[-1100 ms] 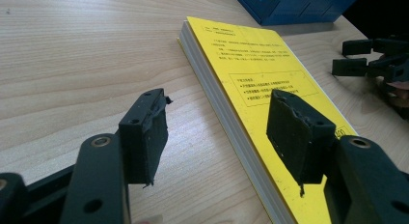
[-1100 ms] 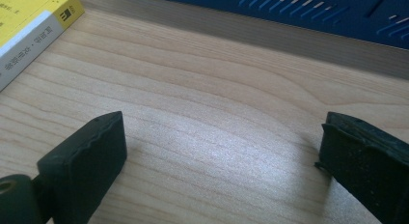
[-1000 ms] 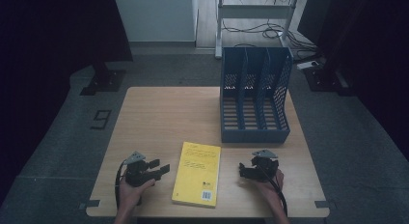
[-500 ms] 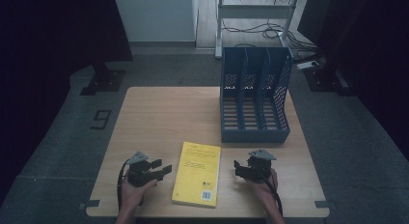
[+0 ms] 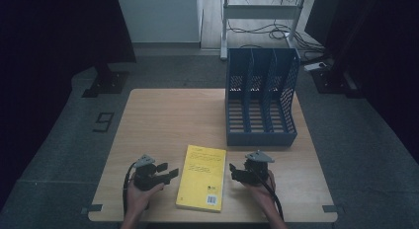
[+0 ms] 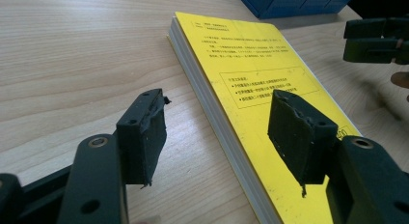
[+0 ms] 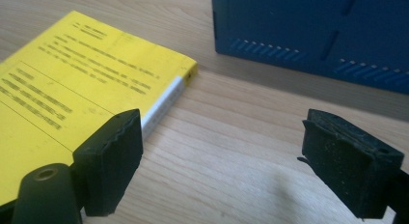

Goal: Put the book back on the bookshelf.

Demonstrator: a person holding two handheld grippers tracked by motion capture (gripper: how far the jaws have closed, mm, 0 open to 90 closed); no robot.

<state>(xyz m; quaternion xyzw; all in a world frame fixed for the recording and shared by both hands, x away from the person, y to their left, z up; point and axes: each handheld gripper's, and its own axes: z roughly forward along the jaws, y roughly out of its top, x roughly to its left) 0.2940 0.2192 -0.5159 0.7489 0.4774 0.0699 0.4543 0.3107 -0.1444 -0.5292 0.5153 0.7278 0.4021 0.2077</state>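
The right gripper point(image 5: 236, 172) has slid a little closer to the yellow book point(image 5: 202, 177) than it was a second ago, and the left gripper point(image 5: 167, 174) has stayed where it was. The yellow book lies flat on the wooden worktop point(image 5: 173, 120), near its front edge, with its printed cover facing up. The left gripper sits just left of the book and points at it, held in the person's left hand point(image 5: 140, 192). Its fingers point(image 6: 143, 135) are spread wide and hold nothing; in the left gripper view one finger hangs over the bare wood and the other over the book's yellow cover. The right gripper sits just right of the book, held in the right hand point(image 5: 262, 188). Its fingers point(image 7: 110, 161) are wide apart too, and nothing is between them. In the right gripper view one finger is over the book's edge and the other over the wood. Behind the book and off to its right stands a blue file rack point(image 5: 261, 100) with three slots, well apart from the book.
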